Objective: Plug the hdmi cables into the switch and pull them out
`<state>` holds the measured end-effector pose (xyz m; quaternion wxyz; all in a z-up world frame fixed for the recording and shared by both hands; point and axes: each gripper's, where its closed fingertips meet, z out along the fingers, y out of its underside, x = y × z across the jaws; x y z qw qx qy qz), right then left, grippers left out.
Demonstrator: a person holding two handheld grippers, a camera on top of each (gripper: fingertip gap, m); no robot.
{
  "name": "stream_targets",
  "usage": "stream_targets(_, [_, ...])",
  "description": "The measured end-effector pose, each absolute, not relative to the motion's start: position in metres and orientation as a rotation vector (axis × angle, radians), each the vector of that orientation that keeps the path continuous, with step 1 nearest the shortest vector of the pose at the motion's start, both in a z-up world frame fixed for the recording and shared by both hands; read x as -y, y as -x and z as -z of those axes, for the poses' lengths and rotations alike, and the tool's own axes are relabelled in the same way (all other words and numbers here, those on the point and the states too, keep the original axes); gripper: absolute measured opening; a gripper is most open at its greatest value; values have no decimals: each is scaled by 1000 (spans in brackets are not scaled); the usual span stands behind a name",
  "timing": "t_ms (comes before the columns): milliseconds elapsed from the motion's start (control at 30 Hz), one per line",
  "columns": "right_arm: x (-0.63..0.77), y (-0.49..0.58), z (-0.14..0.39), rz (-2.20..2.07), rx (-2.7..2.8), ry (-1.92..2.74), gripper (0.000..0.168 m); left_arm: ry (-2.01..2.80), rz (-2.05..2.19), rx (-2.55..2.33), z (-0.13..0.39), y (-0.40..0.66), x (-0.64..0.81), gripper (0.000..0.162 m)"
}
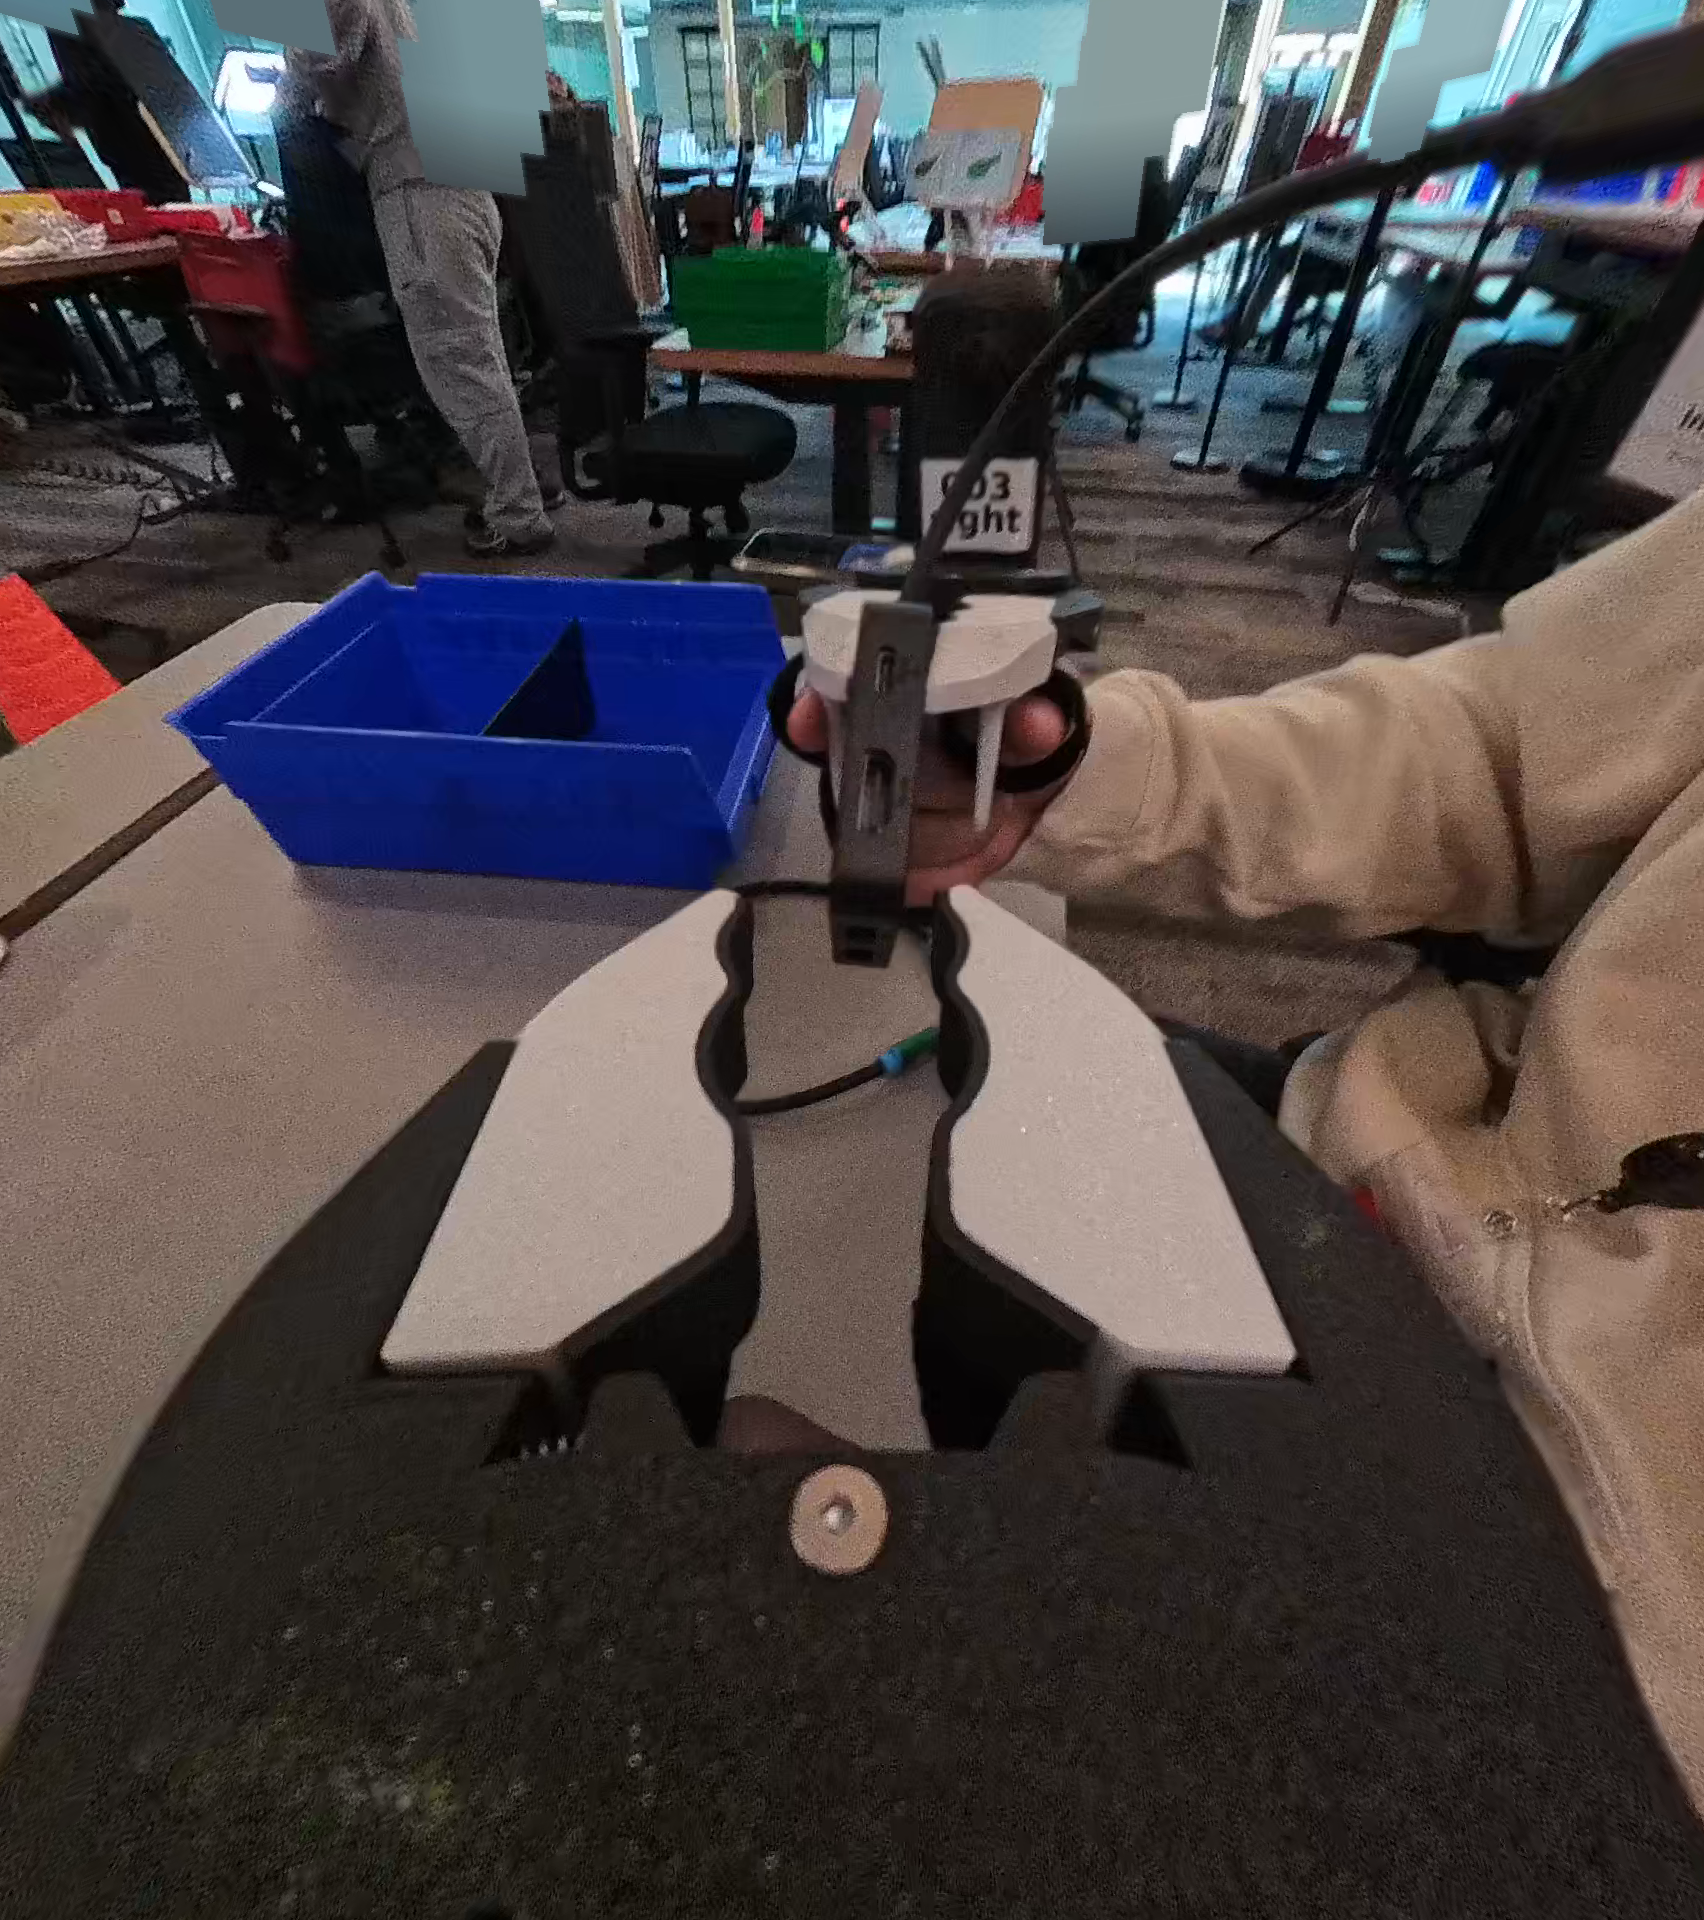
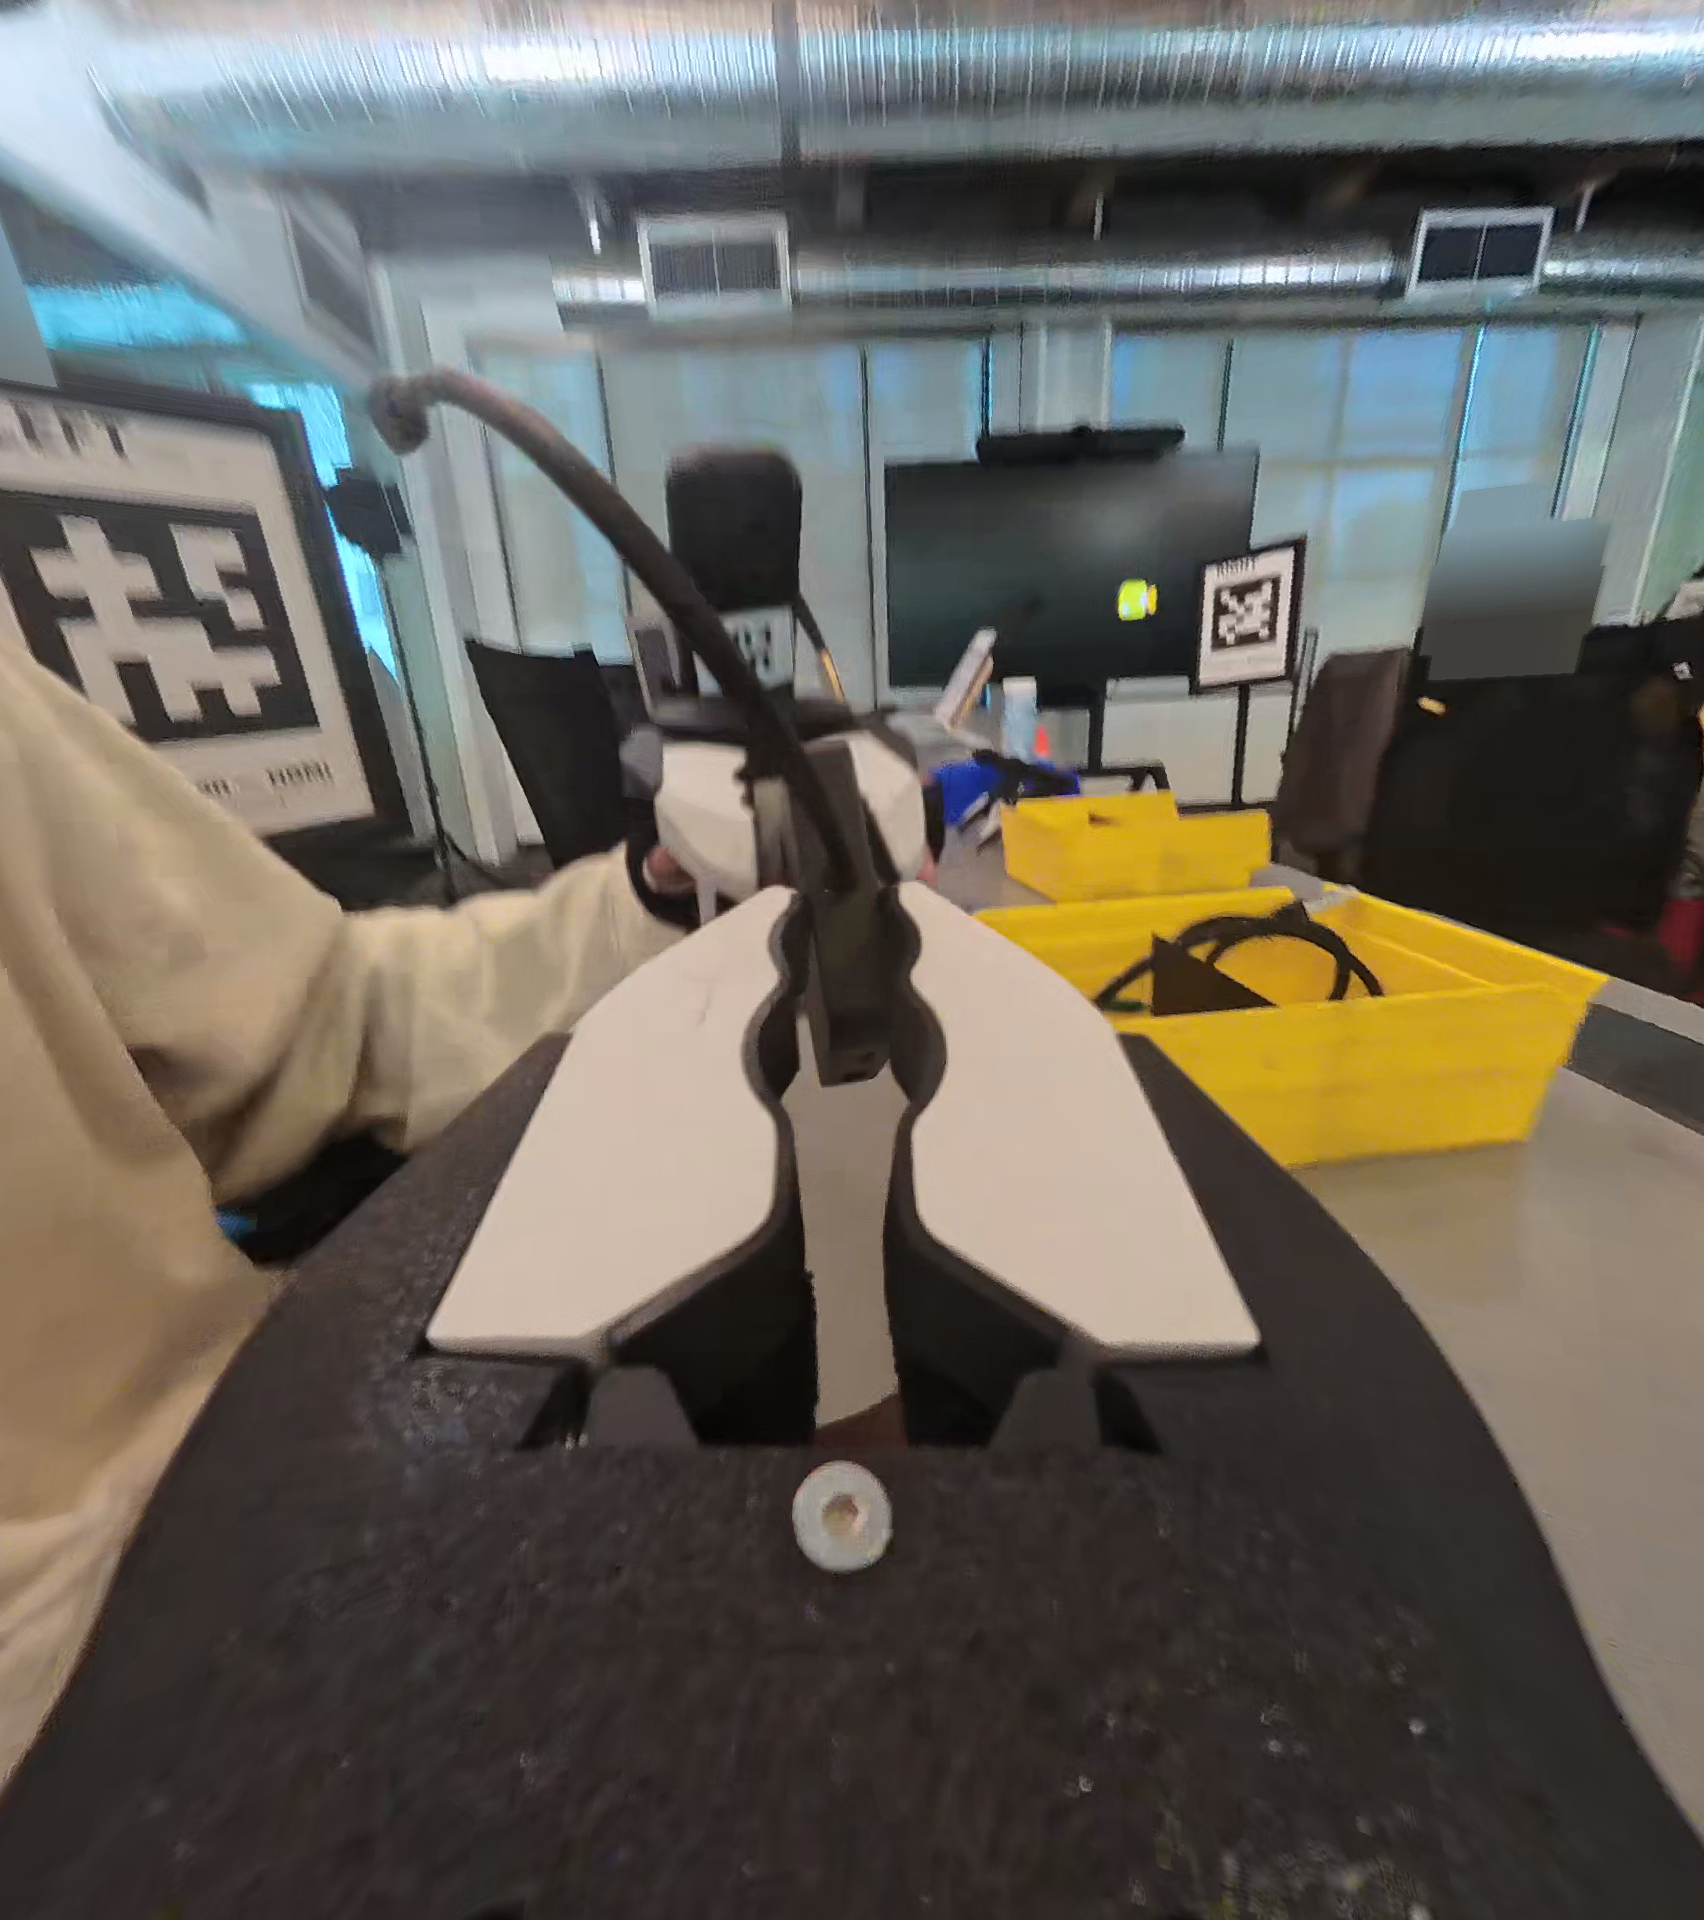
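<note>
Right now, at the left of the left wrist view, a blue plastic bin with a divider (image 1: 453, 758) sits on the grey table (image 1: 308, 1039), well apart from my work. At centre, the left gripper (image 1: 843, 914) is spread. Its tips flank the lower end of the slim dark grey switch box (image 1: 874, 769) with a gap on each side, so I read it as released. The switch stands upright, off the table, with its ports facing this camera. A thick black braided HDMI cable (image 1: 1554, 125) leaves its top and arches toward the upper right, over the cream sleeve (image 1: 1295, 790). A thin black lead with a green tip (image 1: 817, 1091) lies on the table below my fingers.

In the right wrist view, the right gripper (image 2: 848, 914) looks clenched on the switch body at centre. A yellow plastic bin (image 2: 1347, 1070) with a coiled black cable (image 2: 1243, 935) sits at right, out of the way.

Pulling the plug would mean going straight up along the switch's long axis. I judge the left gripper nearer the bottom end than the plug, and the arching cable could snag my sleeve
</note>
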<state>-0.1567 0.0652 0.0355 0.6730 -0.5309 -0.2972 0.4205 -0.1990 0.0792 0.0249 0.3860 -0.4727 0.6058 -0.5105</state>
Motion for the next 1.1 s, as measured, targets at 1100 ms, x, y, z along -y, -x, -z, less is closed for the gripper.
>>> stream_targets(1100, [-77, 183, -6, -1103, 622, 1146, 13, 1024, 1287, -1367, -19, 183, -76, 14])
